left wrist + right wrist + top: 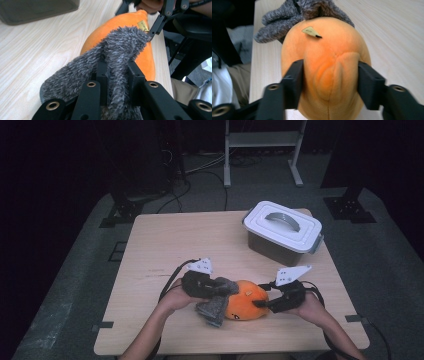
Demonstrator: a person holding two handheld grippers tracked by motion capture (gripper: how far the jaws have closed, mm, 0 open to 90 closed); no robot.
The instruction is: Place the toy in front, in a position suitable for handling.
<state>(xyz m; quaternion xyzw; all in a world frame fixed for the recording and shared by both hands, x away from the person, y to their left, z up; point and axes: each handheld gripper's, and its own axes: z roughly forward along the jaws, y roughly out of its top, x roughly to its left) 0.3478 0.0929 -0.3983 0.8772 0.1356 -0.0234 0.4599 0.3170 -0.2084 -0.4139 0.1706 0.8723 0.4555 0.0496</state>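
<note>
The table (165, 240) was pale wood, and a lidded grey bin (282, 232) stood at its far right, well apart from the work. Near the front edge lay the orange plush (246, 301), with a grey fuzzy sock (216, 300) draped over its left end.

The plush was the bulkier of the two: round, stuffed, smooth-skinned. It looked light and very soft, likely to give under any squeeze and spring back, so a grip across its full girth would dent rather than damage it. Its short pile looked a little slick; a small tan tag (311, 31) sat on top. The right gripper (265, 304) had its jaws astride the plush's near end, one on each flank. They stood wide apart and lay against the fabric, though I could not tell whether they pressed or merely touched; little denting showed in the right gripper view.

The sock (110, 62) was limp and stretchy, with deep pile that should catch well on the pads. It would bunch and fold, so the best hold was a gathered ridge near the cuff. The left gripper (212, 290) had exactly that: its jaws were pressed together on a fold of sock, the rest trailing over the plush (120, 25).
</note>
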